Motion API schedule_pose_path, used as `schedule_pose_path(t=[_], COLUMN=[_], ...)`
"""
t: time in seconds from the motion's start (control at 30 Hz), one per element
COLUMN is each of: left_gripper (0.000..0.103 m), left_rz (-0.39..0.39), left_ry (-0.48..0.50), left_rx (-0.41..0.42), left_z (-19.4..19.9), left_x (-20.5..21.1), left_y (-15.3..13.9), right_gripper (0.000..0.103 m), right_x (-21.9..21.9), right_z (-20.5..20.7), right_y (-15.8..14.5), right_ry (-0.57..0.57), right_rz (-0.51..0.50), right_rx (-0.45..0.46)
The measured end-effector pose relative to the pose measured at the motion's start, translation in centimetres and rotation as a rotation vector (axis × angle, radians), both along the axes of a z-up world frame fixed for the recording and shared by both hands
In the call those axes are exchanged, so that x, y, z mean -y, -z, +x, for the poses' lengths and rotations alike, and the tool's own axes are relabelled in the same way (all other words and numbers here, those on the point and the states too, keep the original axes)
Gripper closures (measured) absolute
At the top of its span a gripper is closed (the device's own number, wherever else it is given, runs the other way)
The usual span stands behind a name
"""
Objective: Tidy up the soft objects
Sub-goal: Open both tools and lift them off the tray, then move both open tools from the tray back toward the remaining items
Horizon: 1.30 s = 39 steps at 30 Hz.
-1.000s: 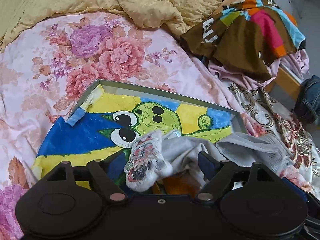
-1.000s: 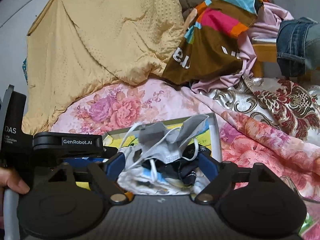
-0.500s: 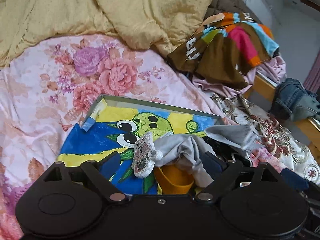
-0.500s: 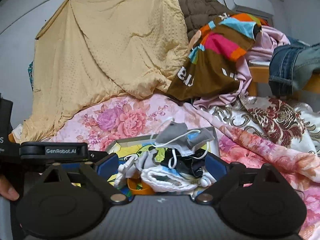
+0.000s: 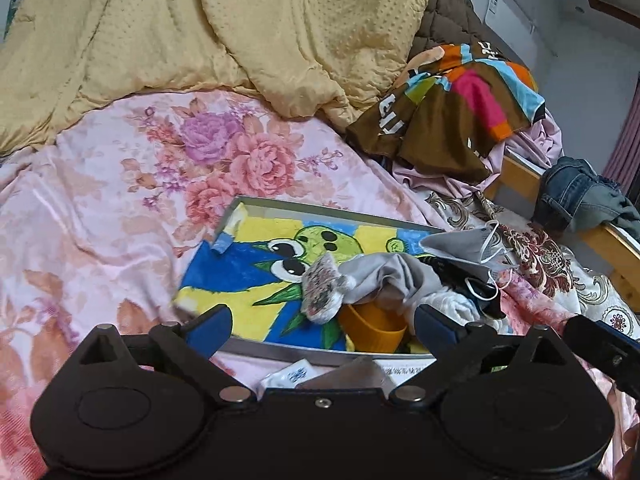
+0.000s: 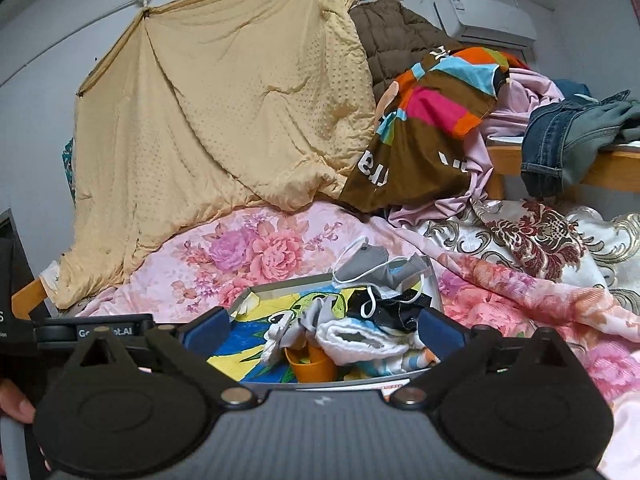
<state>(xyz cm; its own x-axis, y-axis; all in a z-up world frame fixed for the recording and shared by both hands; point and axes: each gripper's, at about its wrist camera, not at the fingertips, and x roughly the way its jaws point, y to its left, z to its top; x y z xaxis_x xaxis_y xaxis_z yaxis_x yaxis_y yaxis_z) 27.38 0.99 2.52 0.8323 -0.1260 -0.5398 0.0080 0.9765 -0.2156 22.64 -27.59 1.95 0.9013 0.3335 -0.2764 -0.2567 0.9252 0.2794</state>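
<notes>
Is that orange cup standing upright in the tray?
No, the orange cup lies tipped on its side in the tray, partly under the grey cloth.

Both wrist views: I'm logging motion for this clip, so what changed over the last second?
Both grippers, the left gripper and the right gripper, drew back and up from the tray, open and empty; neither took anything. The patterned sock, grey mask and orange cup stayed put.
</notes>
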Motion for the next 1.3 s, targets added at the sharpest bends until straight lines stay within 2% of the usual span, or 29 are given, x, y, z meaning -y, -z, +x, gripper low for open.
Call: schedule_pose_path(t=[0.23, 0.67, 1.1, 1.3], left_gripper=[0.001, 0.001, 0.001, 0.001], left_rz=[0.002, 0.018, 0.000, 0.029], left_ry=[-0.003, 0.016, 0.039, 0.033], left_rx=[0.021, 0.058, -0.023, -0.041], left_z=[-3.1, -9.2, -13.3, -14.5], left_x=[-1.1, -2.1, -3.2, -3.5], left_y=[-0.9, -2.7, 0.3, 1.4], right_gripper=[0.000, 0.000, 0.000, 0.000], right_x=[0.3, 0.5, 0.5, 0.0], right_z=[-2.5, -6.5, -8.8, -9.3], right_y=[-0.4, -0.7, 1.4, 2.4], right_ry=[0.001, -0.010, 0.003, 0.003], right_rz=[0.005, -0.026, -0.025, -0.044], right_rx=[0.013, 0.023, -0.029, -0.053])
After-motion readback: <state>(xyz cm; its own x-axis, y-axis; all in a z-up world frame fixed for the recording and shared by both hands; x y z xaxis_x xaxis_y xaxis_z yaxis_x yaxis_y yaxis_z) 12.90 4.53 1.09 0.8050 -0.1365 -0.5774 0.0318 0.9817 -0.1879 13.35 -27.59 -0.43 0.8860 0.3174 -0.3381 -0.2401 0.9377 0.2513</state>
